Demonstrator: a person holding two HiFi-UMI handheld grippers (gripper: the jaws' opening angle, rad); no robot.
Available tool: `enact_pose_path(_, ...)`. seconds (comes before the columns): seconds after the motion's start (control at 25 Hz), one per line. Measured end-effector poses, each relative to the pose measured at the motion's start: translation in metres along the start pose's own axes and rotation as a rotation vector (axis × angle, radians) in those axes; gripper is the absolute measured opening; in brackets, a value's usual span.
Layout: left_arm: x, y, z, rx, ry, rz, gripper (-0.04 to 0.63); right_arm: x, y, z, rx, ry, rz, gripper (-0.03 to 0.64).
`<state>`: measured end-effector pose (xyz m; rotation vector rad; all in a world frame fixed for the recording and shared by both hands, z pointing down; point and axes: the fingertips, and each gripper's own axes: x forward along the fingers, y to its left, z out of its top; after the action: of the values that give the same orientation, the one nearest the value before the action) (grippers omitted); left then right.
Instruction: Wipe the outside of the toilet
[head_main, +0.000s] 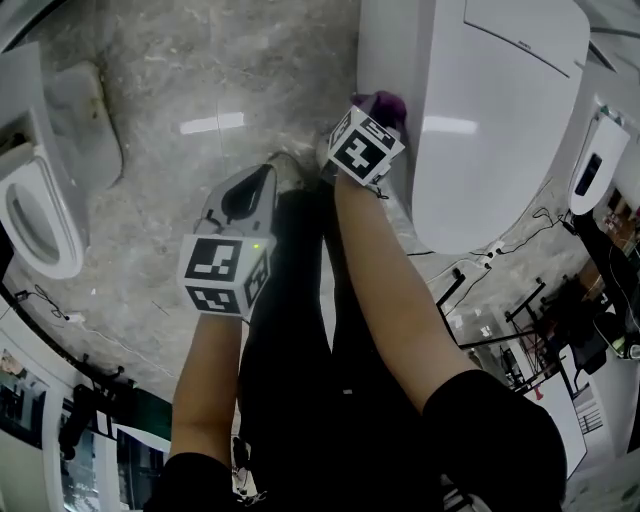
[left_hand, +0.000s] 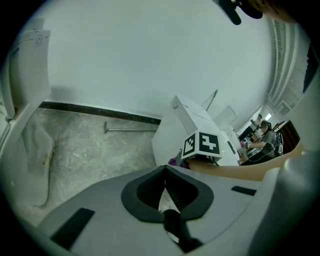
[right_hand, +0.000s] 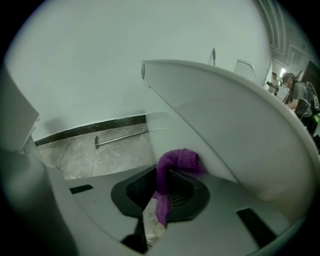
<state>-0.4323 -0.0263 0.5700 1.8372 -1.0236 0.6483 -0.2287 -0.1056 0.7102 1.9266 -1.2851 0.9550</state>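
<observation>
A white toilet (head_main: 500, 120) with its lid down fills the upper right of the head view. My right gripper (head_main: 372, 125) is at its left flank, shut on a purple cloth (head_main: 385, 103). In the right gripper view the purple cloth (right_hand: 175, 162) bulges out of the jaws and touches the curved white side of the toilet (right_hand: 225, 125). My left gripper (head_main: 268, 178) hangs over the grey marbled floor to the left of the toilet, shut with nothing in it. From the left gripper view, the right gripper's marker cube (left_hand: 202, 145) shows against the toilet (left_hand: 172, 132).
A second white fixture (head_main: 40, 210) stands at the left edge. A metal bar (left_hand: 131, 129) lies on the floor along the black baseboard. Cables (head_main: 500, 255) trail beside the toilet's front. My black-trousered legs (head_main: 300, 350) stand between the arms. People (left_hand: 265, 135) sit far behind.
</observation>
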Motion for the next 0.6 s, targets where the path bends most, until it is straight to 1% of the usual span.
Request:
enact_pose_path(0.2,0.018,0.015,0.024,0.017,0.011,0.008,0.006,0.019,0.012,0.018,0.024,-0.008,0.008,0.049)
enact_pose_path(0.36,0.029,0.022,0.048,0.012,0.013,0.017,0.006,0.029,0.019,0.042,0.067,-0.027,0.014,0.049)
enact_pose_path(0.44,0.035,0.026,0.059,0.013,0.02,0.019,0.006,0.032,0.026,0.056,0.084,-0.044,0.032,0.049)
enact_pose_path(0.6,0.049,0.027,0.082,0.01,0.029,0.017,0.006,0.035,0.034,0.073,0.101,-0.04,0.073,0.049)
